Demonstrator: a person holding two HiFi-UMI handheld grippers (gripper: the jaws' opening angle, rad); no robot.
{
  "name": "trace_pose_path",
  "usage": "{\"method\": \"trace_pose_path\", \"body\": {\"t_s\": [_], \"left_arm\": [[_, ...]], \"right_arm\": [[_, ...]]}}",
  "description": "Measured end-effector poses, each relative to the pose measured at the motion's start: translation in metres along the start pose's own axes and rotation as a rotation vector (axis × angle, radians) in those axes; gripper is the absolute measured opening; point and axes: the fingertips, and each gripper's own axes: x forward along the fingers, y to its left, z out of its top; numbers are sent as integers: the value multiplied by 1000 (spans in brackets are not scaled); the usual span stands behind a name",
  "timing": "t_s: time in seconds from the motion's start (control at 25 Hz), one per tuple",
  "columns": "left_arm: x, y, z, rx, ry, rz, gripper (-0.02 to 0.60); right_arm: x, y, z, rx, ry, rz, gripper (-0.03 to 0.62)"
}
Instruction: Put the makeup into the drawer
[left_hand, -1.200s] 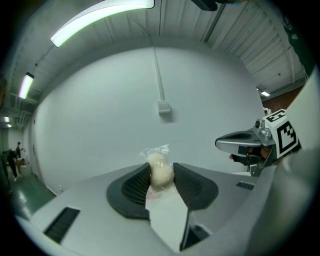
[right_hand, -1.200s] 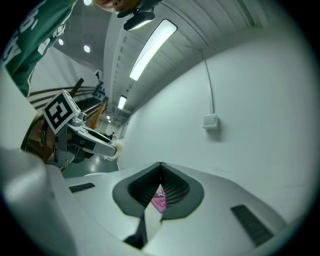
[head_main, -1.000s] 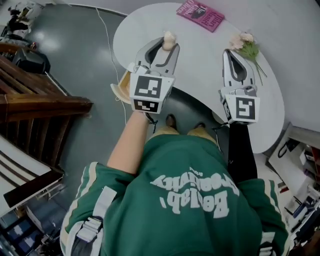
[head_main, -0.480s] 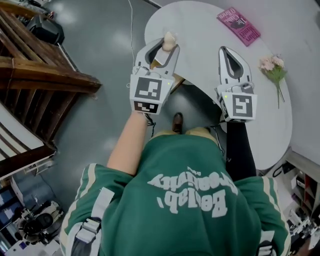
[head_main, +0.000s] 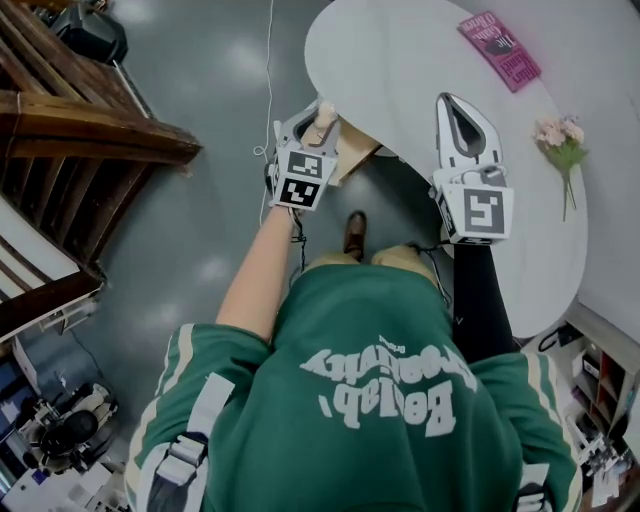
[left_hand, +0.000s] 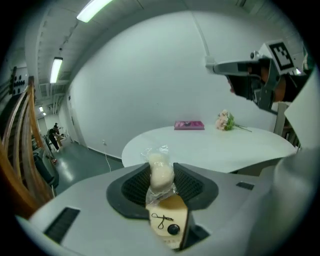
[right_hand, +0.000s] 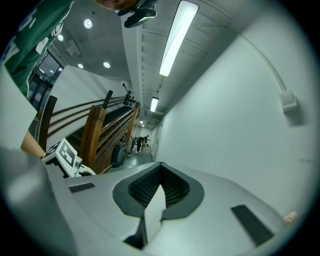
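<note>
The makeup (left_hand: 161, 172) is a pale sponge in clear wrap with a tan card label. My left gripper (left_hand: 161, 167) is shut on it, and the sponge sticks out past the fingertips. In the head view the left gripper (head_main: 320, 122) hangs low beside the near-left rim of the white table (head_main: 420, 70), with the makeup (head_main: 326, 113) at its tip. It is right next to the tan open drawer (head_main: 352, 152) under the tabletop. My right gripper (head_main: 462, 108) is held level over the table's near edge, shut and empty; its jaws (right_hand: 160, 167) meet at the tip.
A pink book (head_main: 500, 48) and a small bunch of flowers (head_main: 562, 140) lie on the far side of the table. A wooden staircase (head_main: 80, 130) stands at the left. A cable (head_main: 270, 70) runs across the grey floor. The person's shoe (head_main: 353, 232) is below the drawer.
The left gripper has dropped from above the tabletop to beside the table's rim, next to the drawer, still gripping the makeup. The right gripper stays over the table.
</note>
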Motion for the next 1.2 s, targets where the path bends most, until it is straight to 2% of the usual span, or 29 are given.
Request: {"method": "trace_pose_path", "body": {"t_s": [0.12, 0.32, 0.52, 0.72, 0.88, 1.2], "left_arm": [[11, 2, -50, -32, 104, -5, 163], [26, -6, -111, -85, 236, -37, 163], [30, -13, -137, -108, 301, -51, 165], [33, -13, -131, -128, 281, -46, 186], [33, -10, -123, -133, 229, -35, 269], [33, -15, -126, -126, 232, -67, 278]], "right_arm": [[0, 4, -2, -9, 11, 7, 9], [-5, 1, -6, -16, 29, 2, 9], [-7, -3, -7, -18, 33, -10, 9], [-8, -5, -5, -19, 28, -11, 9], [-7, -7, -4, -19, 27, -16, 9], [-5, -9, -5, -16, 22, -17, 9]]}}
